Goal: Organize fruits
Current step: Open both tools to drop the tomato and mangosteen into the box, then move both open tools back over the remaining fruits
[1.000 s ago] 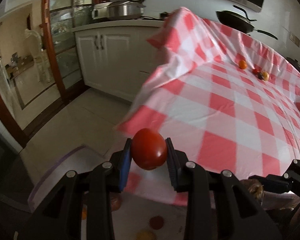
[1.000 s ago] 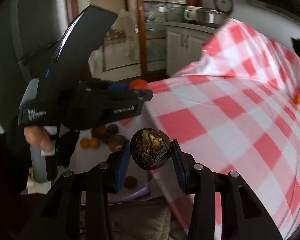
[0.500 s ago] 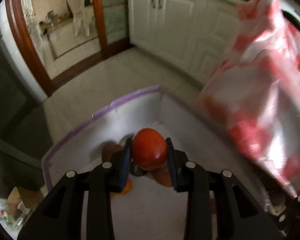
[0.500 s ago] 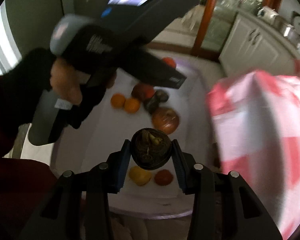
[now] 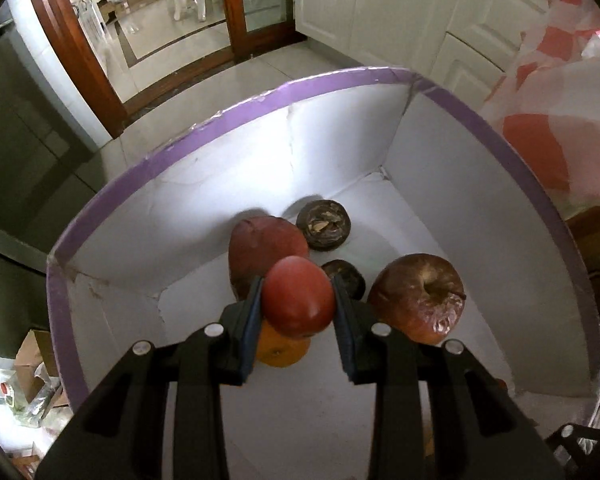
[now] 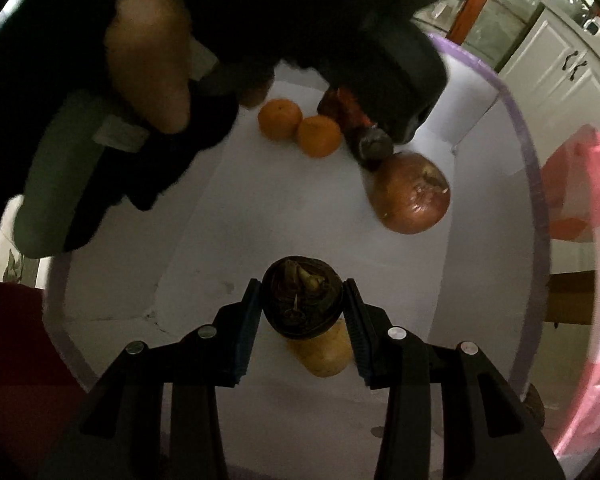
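Observation:
My left gripper (image 5: 298,304) is shut on a red tomato (image 5: 298,302) and points down into a white box with a purple rim (image 5: 332,76). Under it on the box floor lie an orange (image 5: 280,350), a dark red fruit (image 5: 266,250), two dark shrivelled fruits (image 5: 324,224) and a bruised apple (image 5: 420,298). My right gripper (image 6: 300,300) is shut on a dark rotten fruit (image 6: 302,296) over the same box (image 6: 534,184), with a yellowish fruit (image 6: 326,354) just below. Two oranges (image 6: 280,118) and the bruised apple (image 6: 410,194) lie farther in.
The left gripper's body and a person's hand (image 6: 148,60) hang over the box's far side in the right wrist view. The red-checked tablecloth (image 5: 556,128) drapes beside the box on the right. White cabinets (image 5: 400,8) and a tiled floor (image 5: 172,56) lie beyond.
Both grippers swung away from the checked table and came down over the white box, each still shut on its fruit. The box interior now fills both views.

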`<action>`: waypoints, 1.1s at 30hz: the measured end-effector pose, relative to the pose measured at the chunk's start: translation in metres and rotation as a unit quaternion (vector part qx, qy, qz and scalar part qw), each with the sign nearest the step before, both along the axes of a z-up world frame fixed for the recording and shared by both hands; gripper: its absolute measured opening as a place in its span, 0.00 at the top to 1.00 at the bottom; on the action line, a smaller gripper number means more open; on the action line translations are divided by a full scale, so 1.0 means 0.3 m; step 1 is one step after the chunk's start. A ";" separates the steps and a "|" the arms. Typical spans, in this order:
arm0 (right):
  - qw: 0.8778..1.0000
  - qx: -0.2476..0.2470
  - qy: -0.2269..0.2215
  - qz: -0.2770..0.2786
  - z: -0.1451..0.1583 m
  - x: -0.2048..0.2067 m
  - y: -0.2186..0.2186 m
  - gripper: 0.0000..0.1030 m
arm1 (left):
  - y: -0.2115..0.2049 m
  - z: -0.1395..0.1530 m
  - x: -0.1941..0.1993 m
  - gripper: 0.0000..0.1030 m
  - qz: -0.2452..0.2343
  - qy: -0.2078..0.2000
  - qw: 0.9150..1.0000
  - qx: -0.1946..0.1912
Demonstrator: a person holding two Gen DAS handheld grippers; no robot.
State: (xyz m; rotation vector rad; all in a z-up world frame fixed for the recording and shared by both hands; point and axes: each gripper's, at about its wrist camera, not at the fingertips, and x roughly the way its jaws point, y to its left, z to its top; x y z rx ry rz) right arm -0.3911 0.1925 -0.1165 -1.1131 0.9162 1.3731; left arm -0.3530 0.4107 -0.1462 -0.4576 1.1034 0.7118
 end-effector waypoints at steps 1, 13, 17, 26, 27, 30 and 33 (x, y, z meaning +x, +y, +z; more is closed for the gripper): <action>1.000 -0.003 0.001 -0.002 -0.005 0.002 0.000 0.59 | -0.005 0.001 0.002 0.68 0.000 0.001 1.000 0.001; 0.998 0.061 -0.015 -0.012 0.100 0.010 -0.045 0.31 | -0.025 0.027 0.044 0.21 0.010 0.013 0.999 0.038; 0.992 0.129 0.002 -0.015 0.248 0.026 -0.096 0.29 | -0.033 0.120 0.046 0.21 0.031 0.005 0.995 0.092; 0.914 0.370 -0.053 -0.158 0.747 0.327 -0.467 0.16 | -0.260 0.622 0.174 0.02 0.013 -0.180 0.949 0.260; 0.904 0.380 -0.073 -0.179 0.763 0.369 -0.517 0.16 | -0.324 0.680 0.221 0.02 -0.019 -0.211 0.943 0.258; 0.871 0.391 -0.129 -0.267 0.802 0.531 -0.698 0.16 | -0.479 0.773 0.383 0.02 -0.117 -0.258 0.935 0.215; 0.840 0.372 -0.163 -0.360 0.776 0.714 -0.858 0.16 | -0.631 0.806 0.584 0.02 -0.192 -0.284 0.930 0.134</action>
